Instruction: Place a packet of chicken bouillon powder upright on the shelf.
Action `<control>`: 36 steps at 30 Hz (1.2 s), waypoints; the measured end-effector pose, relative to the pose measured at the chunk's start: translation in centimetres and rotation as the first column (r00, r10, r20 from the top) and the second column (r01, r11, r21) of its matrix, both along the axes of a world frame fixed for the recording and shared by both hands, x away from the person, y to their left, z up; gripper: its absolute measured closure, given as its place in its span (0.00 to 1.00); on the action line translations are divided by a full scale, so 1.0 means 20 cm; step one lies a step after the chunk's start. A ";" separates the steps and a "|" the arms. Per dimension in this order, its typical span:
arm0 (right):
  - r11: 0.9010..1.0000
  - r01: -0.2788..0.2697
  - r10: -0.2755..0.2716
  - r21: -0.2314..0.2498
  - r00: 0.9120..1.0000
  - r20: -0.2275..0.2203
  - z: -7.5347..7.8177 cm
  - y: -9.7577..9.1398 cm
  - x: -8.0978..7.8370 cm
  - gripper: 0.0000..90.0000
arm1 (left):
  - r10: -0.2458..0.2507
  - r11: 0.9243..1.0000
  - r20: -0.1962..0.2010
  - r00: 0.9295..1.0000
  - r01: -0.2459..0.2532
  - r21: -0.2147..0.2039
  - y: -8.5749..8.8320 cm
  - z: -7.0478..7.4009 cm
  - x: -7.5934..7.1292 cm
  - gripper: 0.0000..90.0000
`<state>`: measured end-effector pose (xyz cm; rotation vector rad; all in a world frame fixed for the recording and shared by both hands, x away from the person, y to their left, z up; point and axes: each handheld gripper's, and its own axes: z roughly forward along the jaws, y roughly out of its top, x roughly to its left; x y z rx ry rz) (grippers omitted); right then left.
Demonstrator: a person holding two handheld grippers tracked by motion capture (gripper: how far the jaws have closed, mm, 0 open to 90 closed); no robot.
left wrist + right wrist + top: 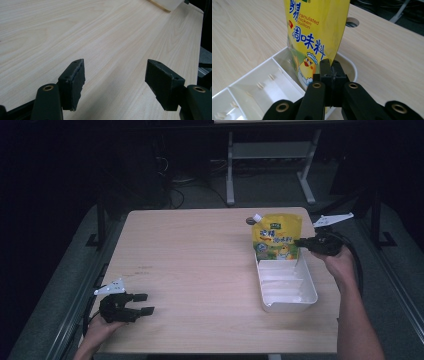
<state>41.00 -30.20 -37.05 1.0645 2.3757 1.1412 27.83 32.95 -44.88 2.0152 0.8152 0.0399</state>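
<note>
Right gripper (331,68) had its jaws pinched shut on the lower edge of the yellow pouch (276,238), which stood upright, long axis vertical, in the far end of the white tray (310,292). Left gripper (144,304) rested open and empty, well apart at the table's (200,270) near left.

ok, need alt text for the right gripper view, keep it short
The right gripper, its black jaws shut on the edge of a yellow bouillon pouch, holds the pouch upright in the end compartment of a white divided tray. Both sit on a light wooden table.
</note>
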 end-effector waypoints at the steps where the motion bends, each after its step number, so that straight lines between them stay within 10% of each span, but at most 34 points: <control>1: 1.000 0.005 -0.005 0.022 1.000 -0.008 -0.01 -0.01 0.00 1.00 | 0.000 1.000 0.000 1.000 0.000 0.000 0.00 0.00 0.00 0.35; 16: 0.991 0.058 -0.052 0.124 0.997 -0.055 0.04 -0.05 -0.08 0.58 | 0.009 1.000 -0.004 1.000 -0.009 0.017 0.01 -0.01 0.00 0.32; 36: 0.975 0.105 -0.094 0.196 0.993 -0.064 -0.03 -0.15 -0.35 0.46 | 0.005 0.996 -0.007 1.000 -0.005 0.085 -0.01 -0.03 -0.01 0.31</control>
